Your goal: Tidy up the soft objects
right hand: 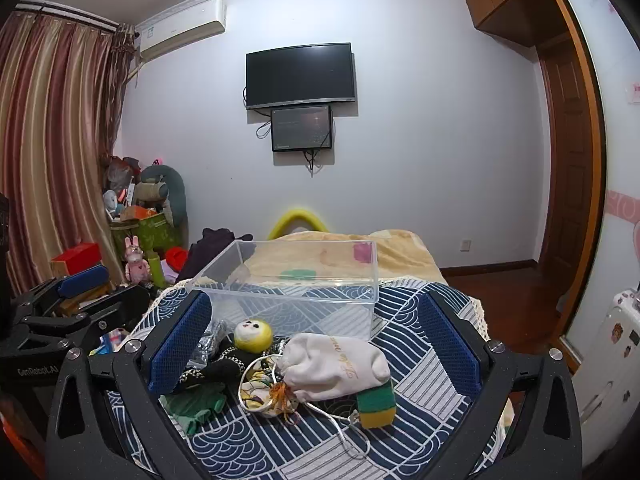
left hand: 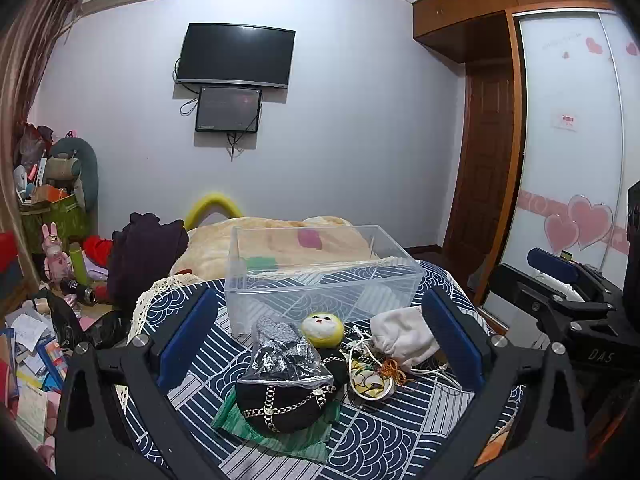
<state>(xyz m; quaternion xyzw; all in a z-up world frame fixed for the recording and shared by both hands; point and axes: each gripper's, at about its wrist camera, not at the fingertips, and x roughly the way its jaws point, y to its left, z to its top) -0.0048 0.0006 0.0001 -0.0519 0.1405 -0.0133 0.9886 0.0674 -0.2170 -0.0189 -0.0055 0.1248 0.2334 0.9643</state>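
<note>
A clear plastic bin (left hand: pixel 320 280) (right hand: pixel 296 280) stands empty on the blue patterned cloth (left hand: pixel 384 440). In front of it lie a black chain-trimmed pouch (left hand: pixel 280 404), a clear bag of dark items (left hand: pixel 280 352), a yellow-hooded doll (left hand: pixel 322 330) (right hand: pixel 252 334), a white drawstring bag (left hand: pixel 404 338) (right hand: pixel 336 364), a small floral pouch (left hand: pixel 370 380) (right hand: pixel 264 394), green gloves (right hand: pixel 196 404) and a green-yellow sponge (right hand: pixel 376 404). My left gripper (left hand: pixel 320 348) is open above the pile. My right gripper (right hand: pixel 316 352) is open around the white bag without touching it.
The cloth covers a bed with a beige blanket (right hand: pixel 400 252) behind the bin. Dark clothes (left hand: pixel 148 252) and cluttered toys and boxes (left hand: pixel 52 240) lie at the left. A wardrobe (left hand: pixel 568 140) and door stand at the right.
</note>
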